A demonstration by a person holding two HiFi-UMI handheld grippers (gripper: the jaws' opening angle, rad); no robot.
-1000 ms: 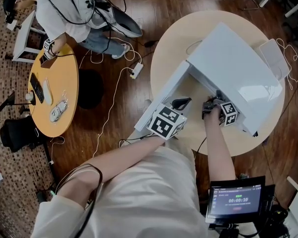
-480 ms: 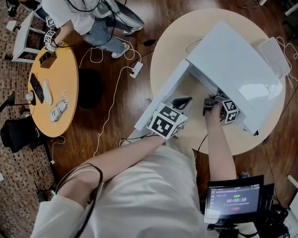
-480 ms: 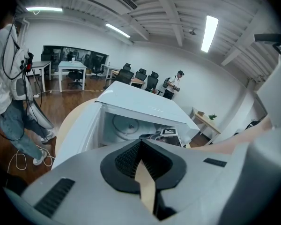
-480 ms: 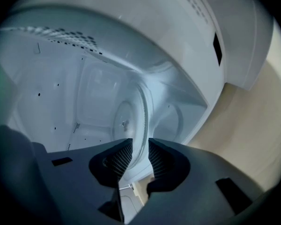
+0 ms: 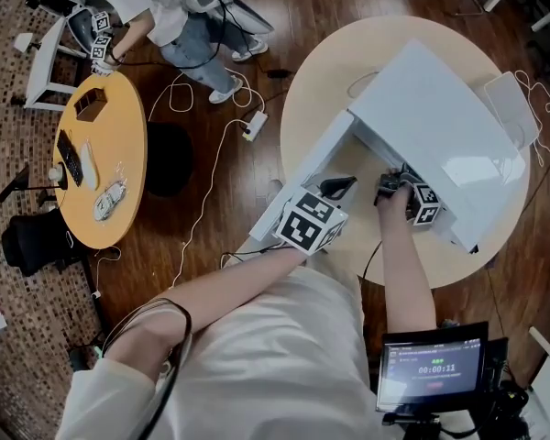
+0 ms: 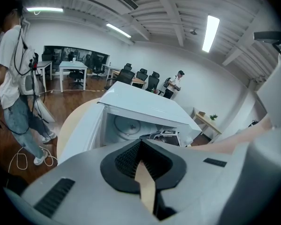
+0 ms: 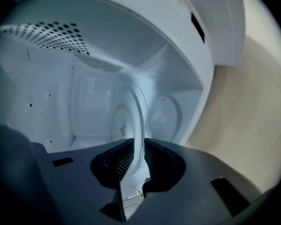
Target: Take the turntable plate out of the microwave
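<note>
Right tongs (image 7: pixel 136 146) have just been closing, now pinching the turntable plate (image 7: pixel 138 121) by its rim — not yet out of the microwave (image 5: pixel 440 136); left tongs (image 6: pixel 141 149) pressed together, empty.

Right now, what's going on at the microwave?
A person with a handheld gripper in each hand is working at the open microwave on the round table. The right gripper reaches into the cavity. Its jaws have just been closing on the rim of the glass turntable plate, which is not yet out. The left gripper hangs shut and empty outside, by the open door.
</note>
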